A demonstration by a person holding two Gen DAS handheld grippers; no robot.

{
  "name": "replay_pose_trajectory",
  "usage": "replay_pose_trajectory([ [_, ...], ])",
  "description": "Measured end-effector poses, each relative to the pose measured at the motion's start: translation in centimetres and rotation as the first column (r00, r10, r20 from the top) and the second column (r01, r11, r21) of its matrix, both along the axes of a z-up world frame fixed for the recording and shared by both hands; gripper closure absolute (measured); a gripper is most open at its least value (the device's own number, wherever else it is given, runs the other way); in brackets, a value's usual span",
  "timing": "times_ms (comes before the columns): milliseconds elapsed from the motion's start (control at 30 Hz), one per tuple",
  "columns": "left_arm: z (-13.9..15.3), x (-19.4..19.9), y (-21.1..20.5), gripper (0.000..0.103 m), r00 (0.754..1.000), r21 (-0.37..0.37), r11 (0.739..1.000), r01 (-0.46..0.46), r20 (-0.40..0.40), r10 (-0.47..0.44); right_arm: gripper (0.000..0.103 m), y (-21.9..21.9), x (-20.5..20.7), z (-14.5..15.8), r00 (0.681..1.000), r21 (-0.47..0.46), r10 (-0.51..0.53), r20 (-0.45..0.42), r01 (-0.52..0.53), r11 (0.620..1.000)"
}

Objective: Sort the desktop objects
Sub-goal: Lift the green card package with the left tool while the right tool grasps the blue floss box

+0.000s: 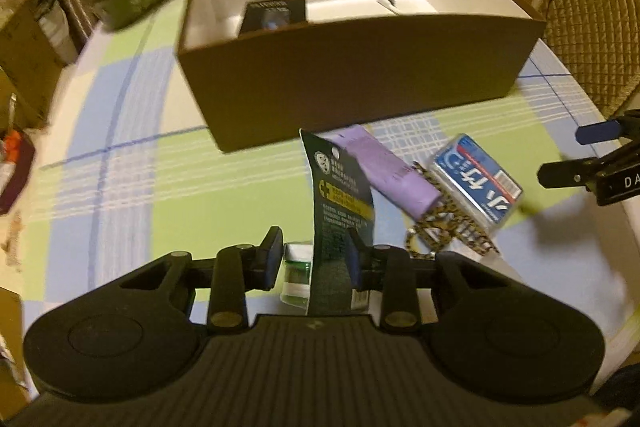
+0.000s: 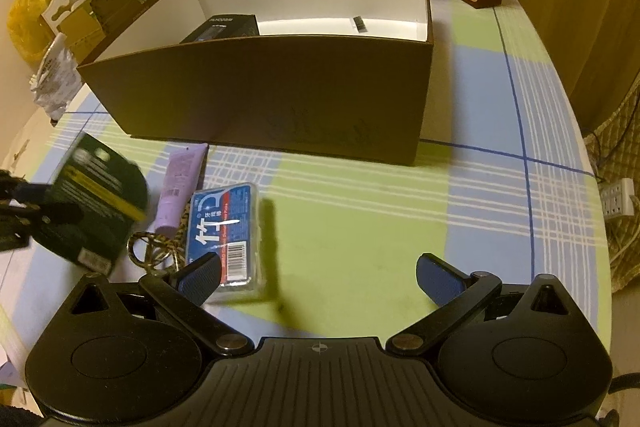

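Dark packet (image 1: 340,211) stands at lower centre, pinched upright between the left gripper (image 1: 316,259) fingers (green box just behind); the right gripper (image 2: 320,279) gapes wide over tablecloth.

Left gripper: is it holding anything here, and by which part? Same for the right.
The left gripper holds the dark flat packet by its lower end, raised above the table. The right gripper is open and holds nothing.
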State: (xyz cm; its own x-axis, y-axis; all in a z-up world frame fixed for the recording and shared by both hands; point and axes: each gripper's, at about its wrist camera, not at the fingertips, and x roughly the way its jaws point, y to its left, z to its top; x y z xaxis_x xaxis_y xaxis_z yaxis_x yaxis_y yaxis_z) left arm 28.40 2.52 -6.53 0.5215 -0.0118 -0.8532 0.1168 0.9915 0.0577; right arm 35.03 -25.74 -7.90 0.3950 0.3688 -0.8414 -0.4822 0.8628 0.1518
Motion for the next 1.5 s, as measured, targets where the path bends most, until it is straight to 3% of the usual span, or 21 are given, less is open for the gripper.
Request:
replay_pose_trajectory([
  [167, 1.8, -0.9, -0.2, 0.079, 0.998, 0.15, 0.989, 0.02, 0.057, -0.028, 0.002, 0.0, 0.1, -0.1, 1.0, 0.01, 0.006, -0.002, -0.006, 1.0],
  [200, 1.9, -1.0, -0.1, 0.102, 0.998, 0.145, 0.989, 0.018, 0.057, -0.027, 0.002, 0.2, 0.1, -0.1, 1.0, 0.011, 0.012, -0.002, -0.012, 1.0],
  [233, 1.8, -0.9, 0.3, 0.1, 0.999, 0.11, 0.994, 0.009, 0.039, -0.013, 0.002, 0.3, 0.0, -0.2, 1.0, 0.011, 0.019, -0.003, -0.019, 1.0],
  [333, 0.9, -0.8, 1.0, 0.102, 0.999, 0.109, 0.993, -0.038, 0.025, 0.036, 0.002, 0.9, -0.2, -0.4, 0.999, 0.007, 0.041, -0.008, -0.041, 0.999],
  [400, 0.2, -0.8, 1.6, 0.102, 0.997, 0.057, 0.996, -0.071, 0.011, 0.071, 0.002, 1.3, -0.3, -0.5, 0.998, 0.001, 0.054, -0.009, -0.054, 0.999],
  [967, 2.1, -2.0, 2.8, 0.103, 0.988, 0.022, 0.994, -0.109, 0.112, 0.105, 0.004, 5.0, -0.7, -0.9, 0.987, -0.019, 0.162, 0.018, -0.162, 0.987],
  [1333, 3.0, -1.9, 3.5, 0.103, 0.984, 0.015, 0.993, -0.115, 0.142, 0.112, 0.036, 7.3, -0.1, -3.0, 0.98, -0.052, 0.197, -0.035, -0.199, 0.979],
  [1400, 2.9, -1.9, 3.6, 0.103, 0.984, 0.013, 0.994, -0.113, 0.142, 0.11, 0.047, 7.9, 0.0, -3.5, 0.978, -0.078, 0.206, -0.047, -0.209, 0.975],
  [1500, 2.9, -1.9, 3.6, 0.103, 0.984, 0.011, 0.994, -0.111, 0.143, 0.108, 0.048, 8.7, 0.0, -4.2, 0.976, -0.137, 0.219, -0.022, -0.22, 0.966],
])
